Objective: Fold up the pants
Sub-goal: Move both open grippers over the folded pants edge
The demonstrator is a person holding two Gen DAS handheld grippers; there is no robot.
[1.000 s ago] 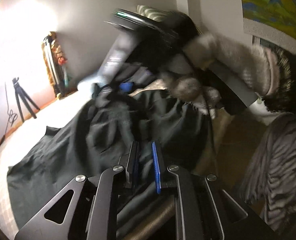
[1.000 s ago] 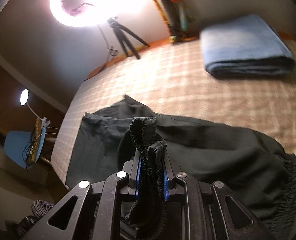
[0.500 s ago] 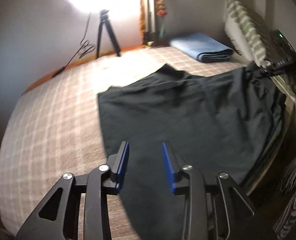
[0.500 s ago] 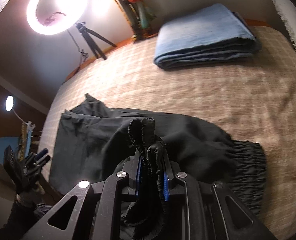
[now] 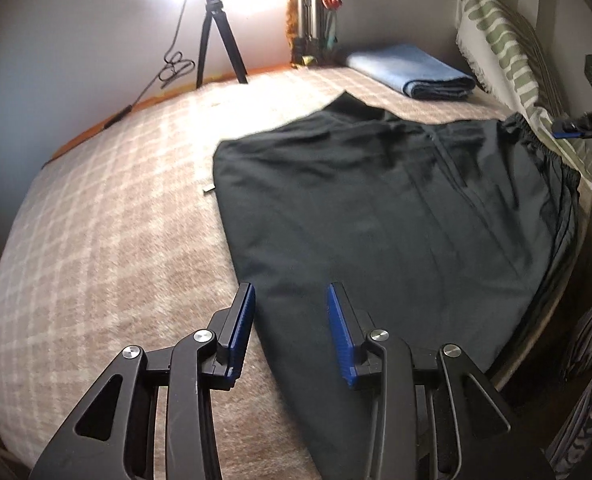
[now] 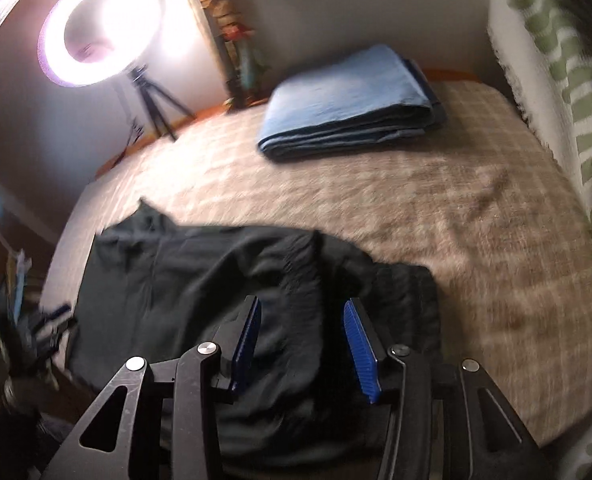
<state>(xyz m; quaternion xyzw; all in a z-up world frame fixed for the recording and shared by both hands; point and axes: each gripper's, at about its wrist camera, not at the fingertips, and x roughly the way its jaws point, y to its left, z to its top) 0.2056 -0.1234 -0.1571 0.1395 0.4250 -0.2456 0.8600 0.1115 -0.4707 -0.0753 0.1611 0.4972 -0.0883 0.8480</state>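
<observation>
Left wrist view: the black pants (image 5: 396, 216) lie spread nearly flat on the checked bedspread (image 5: 108, 232), their left hem edge running down toward the left gripper (image 5: 290, 320). Its jaws stand apart with nothing clamped; the pants' edge passes under the gap, untouched as far as can be seen. A wide stretch of bare bedspread lies to the left of the pants. On the right the elastic waistband (image 5: 544, 148) reaches the bed's edge beside a green-patterned pillow (image 5: 508, 48). A folded blue blanket (image 5: 412, 72) sits well apart at the far end, near a tripod (image 5: 216, 36).

A second ago this view was blurred, with the jaws nearly together above bunched cloth; half a second ago they were already parted over the flattened pants, and little has changed since.

Right wrist view: the right gripper (image 6: 302, 340) is opening, blue pads apart over rumpled black cloth. Half a second ago a fold of the waistband stood pinched between them; now it has dropped free, though blur makes it hard to say whether the cloth brushes a pad. Bare bedspread lies open to the right and beyond, up to the blanket and the ring light (image 6: 100, 28).

The lower left corner is dark and smeared; a blue-tipped shape there is probably the other gripper. The pants' near edge is cut off behind the gripper body.
</observation>
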